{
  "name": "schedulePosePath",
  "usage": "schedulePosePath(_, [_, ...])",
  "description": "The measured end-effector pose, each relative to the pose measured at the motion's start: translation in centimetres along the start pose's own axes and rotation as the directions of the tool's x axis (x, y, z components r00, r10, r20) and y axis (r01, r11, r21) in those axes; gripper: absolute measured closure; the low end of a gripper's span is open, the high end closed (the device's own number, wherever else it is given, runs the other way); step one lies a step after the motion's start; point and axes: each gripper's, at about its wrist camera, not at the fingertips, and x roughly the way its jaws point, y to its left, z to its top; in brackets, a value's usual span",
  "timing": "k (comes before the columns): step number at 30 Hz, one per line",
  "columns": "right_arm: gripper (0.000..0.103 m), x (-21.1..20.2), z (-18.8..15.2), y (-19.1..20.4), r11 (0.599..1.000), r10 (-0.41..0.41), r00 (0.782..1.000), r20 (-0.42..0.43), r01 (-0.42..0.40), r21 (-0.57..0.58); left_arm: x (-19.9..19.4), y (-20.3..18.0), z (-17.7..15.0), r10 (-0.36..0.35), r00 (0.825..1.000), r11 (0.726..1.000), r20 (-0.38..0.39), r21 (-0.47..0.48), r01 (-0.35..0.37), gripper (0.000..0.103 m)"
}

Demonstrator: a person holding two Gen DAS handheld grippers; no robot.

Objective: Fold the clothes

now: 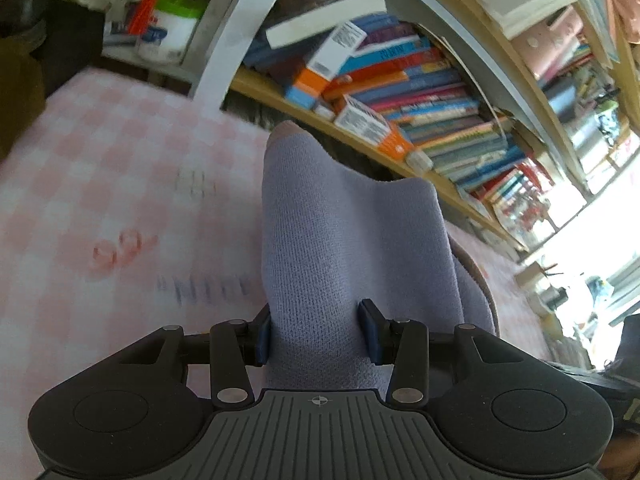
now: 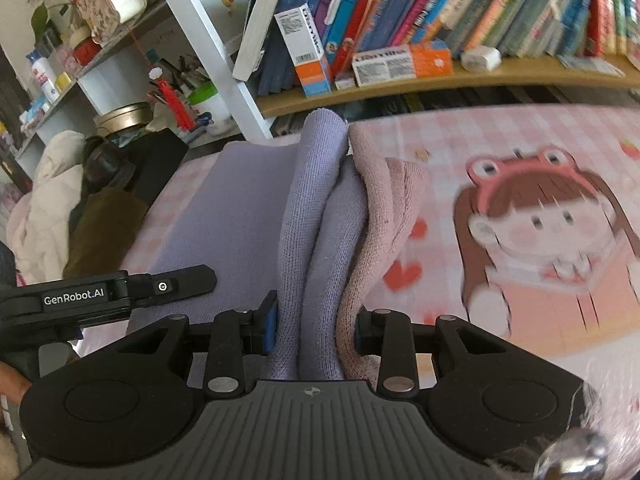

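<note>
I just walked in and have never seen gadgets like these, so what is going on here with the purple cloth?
A person is folding a lavender knit garment over a pink checked sheet with a cartoon girl print, using two handheld grippers. The left gripper is shut on a lifted bunch of the fabric. The right gripper is shut on another bunch, lavender layers with the pink terry inner side showing. Part of the garment lies flat on the sheet. A bookshelf stands behind.
</note>
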Motion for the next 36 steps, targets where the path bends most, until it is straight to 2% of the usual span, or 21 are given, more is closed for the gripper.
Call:
schedulePosePath(5, [0.072, 4.6, 4.5, -0.6, 0.999, -0.001, 1.000, 0.020, 0.002, -0.043, 3.7, 0.7, 3.9, 0.020, 0.998, 1.000, 0.054, 0.021, -0.021, 0.061])
schedulePosePath(11, [0.071, 8.5, 8.2, -2.2, 0.994, 0.042, 0.997, 0.061, -0.035, -0.107, 7.3, 2.1, 6.4, -0.007, 0.993, 1.000, 0.118, 0.025, 0.005, 0.061])
schedulePosePath(16, [0.071, 10.8, 9.4, -3.4, 0.994, 0.045, 0.998, 0.048, -0.041, -0.099, 9.5, 3.4, 7.0, -0.001, 0.995, 1.000, 0.100, -0.002, 0.001, 0.060])
schedulePosePath(18, [0.066, 11.8, 9.3, -4.3, 0.996, 0.047, 0.998, 0.031, -0.045, -0.072, 10.2, 4.0, 6.8, 0.021, 0.996, 1.000, 0.086, -0.023, -0.020, 0.056])
schedulePosePath(19, [0.057, 12.1, 9.1, -4.9, 0.998, 0.043, 0.999, 0.027, -0.042, -0.051, 10.2, 4.1, 6.7, 0.023, 0.996, 0.999, 0.090, -0.026, -0.020, 0.054])
schedulePosePath(22, [0.048, 12.2, 8.8, -6.4, 0.998, 0.062, 0.997, 0.046, -0.063, 0.025, 10.1, 3.9, 6.6, 0.029, 0.995, 0.999, 0.099, -0.018, -0.027, 0.052])
schedulePosePath(23, [0.042, 12.1, 8.7, -6.5, 0.998, 0.058, 0.997, 0.053, -0.060, 0.035, 9.9, 3.7, 6.7, 0.044, 0.994, 0.999, 0.104, -0.006, -0.043, 0.051])
schedulePosePath(26, [0.032, 11.4, 8.8, -6.3, 0.999, 0.014, 0.997, 0.070, -0.016, 0.029, 9.0, 3.0, 6.7, 0.098, 0.987, 0.994, 0.129, 0.029, -0.103, 0.046])
schedulePosePath(28, [0.027, 10.4, 9.0, -5.9, 1.000, -0.012, 0.996, 0.087, 0.011, 0.020, 8.0, 2.5, 6.7, 0.144, 0.977, 0.987, 0.154, 0.051, -0.153, 0.031])
schedulePosePath(31, [0.017, 8.5, 9.0, -5.4, 0.999, -0.054, 0.991, 0.122, 0.053, 0.012, 6.5, 1.7, 6.3, 0.200, 0.963, 0.972, 0.183, 0.082, -0.218, 0.028])
schedulePosePath(36, [0.004, 5.1, 7.5, -4.0, 0.986, -0.156, 0.971, 0.183, 0.165, -0.033, 4.0, 0.3, 4.4, 0.243, 0.948, 0.958, 0.205, 0.106, -0.268, 0.020])
